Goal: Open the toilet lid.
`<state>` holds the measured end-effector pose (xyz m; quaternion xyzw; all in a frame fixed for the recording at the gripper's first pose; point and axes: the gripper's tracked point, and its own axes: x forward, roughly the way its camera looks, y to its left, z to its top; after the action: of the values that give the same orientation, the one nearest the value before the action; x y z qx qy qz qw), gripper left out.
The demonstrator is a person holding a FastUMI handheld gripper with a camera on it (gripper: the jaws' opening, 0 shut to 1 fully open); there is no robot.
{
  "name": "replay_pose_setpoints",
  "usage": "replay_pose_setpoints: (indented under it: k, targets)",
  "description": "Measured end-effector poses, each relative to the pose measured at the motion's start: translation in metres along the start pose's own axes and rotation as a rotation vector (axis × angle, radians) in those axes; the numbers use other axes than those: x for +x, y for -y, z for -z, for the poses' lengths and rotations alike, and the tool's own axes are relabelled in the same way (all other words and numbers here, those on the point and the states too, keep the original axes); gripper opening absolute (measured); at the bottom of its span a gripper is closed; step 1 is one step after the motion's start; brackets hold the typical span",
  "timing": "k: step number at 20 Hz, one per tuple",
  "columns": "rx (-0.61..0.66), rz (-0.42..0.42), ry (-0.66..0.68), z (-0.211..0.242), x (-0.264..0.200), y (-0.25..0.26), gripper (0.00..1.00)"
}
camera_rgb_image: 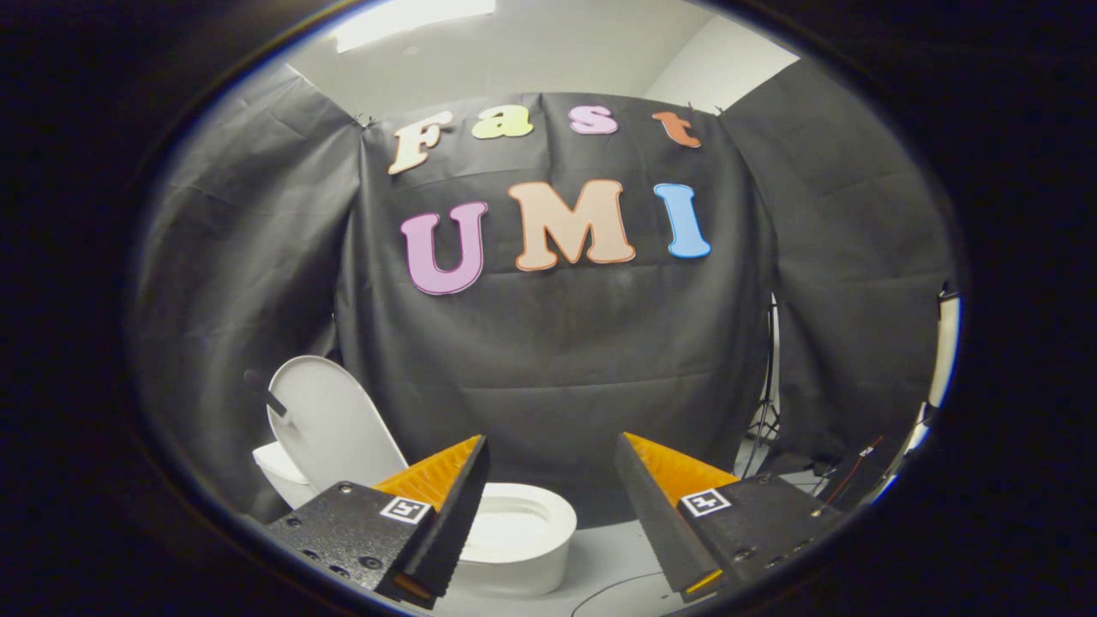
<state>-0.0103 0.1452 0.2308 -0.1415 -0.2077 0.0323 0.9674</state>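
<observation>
The left finger of the gripper covers the near left side of the white ceramic toilet bowl, so that part of its rim cannot be seen. The raised white oval plastic lid hides most of the white cistern behind it. A thin tripod stand by the cloth wall is too small to make out.

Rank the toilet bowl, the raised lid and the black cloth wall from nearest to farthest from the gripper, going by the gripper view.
The gripper is open, holding nothing.
1. Toilet bowl: just beyond the fingers, partly behind one of them.
2. Raised lid: standing upright at the bowl's back.
3. Black cloth wall: behind the toilet, farthest.
</observation>
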Motion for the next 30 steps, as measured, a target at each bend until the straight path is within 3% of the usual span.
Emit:
replay_pose_setpoints:
  k: [15,21,30]
  targets:
    - [0.011,-0.002,-0.038,0.013,0.002,0.003,0.9]
    - [0.06,-0.045,-0.058,0.021,0.019,0.015,0.91]
    - [0.076,-0.062,-0.112,0.036,0.086,0.113,0.89]
